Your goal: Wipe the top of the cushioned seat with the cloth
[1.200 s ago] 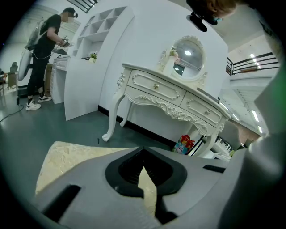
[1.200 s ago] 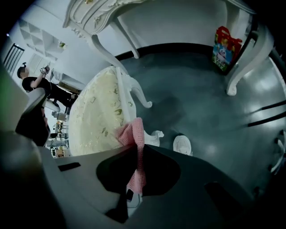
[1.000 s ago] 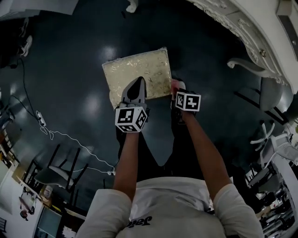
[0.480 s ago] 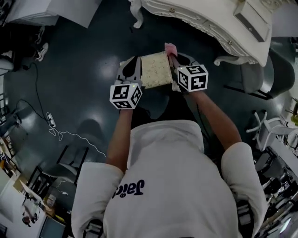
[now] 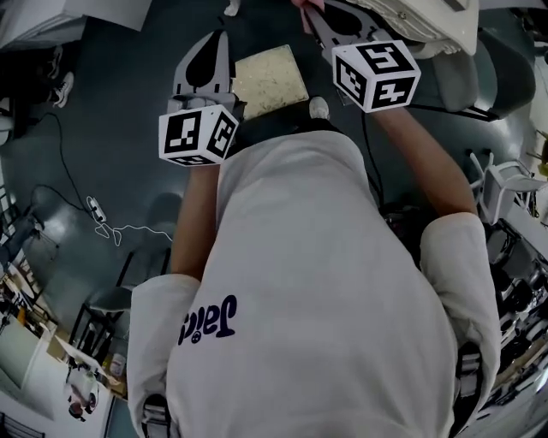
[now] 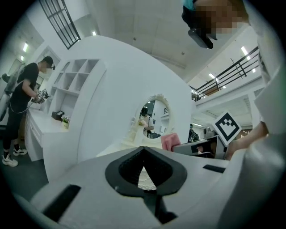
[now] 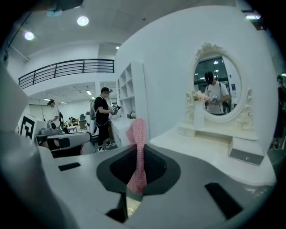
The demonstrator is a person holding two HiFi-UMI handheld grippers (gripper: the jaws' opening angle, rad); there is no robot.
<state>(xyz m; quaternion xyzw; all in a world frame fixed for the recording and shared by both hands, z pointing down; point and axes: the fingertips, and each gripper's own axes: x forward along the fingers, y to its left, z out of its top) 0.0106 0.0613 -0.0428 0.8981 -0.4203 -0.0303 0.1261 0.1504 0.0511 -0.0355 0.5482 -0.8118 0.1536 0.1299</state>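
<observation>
The cushioned seat (image 5: 270, 81), a pale gold square pad, lies low on the dark floor beyond my torso. Both grippers are held up above it, apart from it. My left gripper (image 5: 208, 47) hangs over the seat's left edge, its jaws shut with nothing between them (image 6: 143, 150); a sliver of the seat (image 6: 145, 179) shows below the pads. My right gripper (image 5: 318, 19) is at the top edge, shut on the pink cloth (image 7: 137, 134), which sticks up past the jaws. The cloth (image 6: 170, 142) also shows in the left gripper view.
A white dressing table (image 5: 411, 17) with an oval mirror (image 7: 216, 85) stands ahead. A grey chair (image 5: 458, 81) is at the right, a white cable (image 5: 120, 229) trails over the floor at the left. People (image 7: 103, 116) work at white counters in the background.
Both grippers have risen off the seat and now point level into the room. The seat looks smaller and farther away. The pink cloth has stayed in the right gripper.
</observation>
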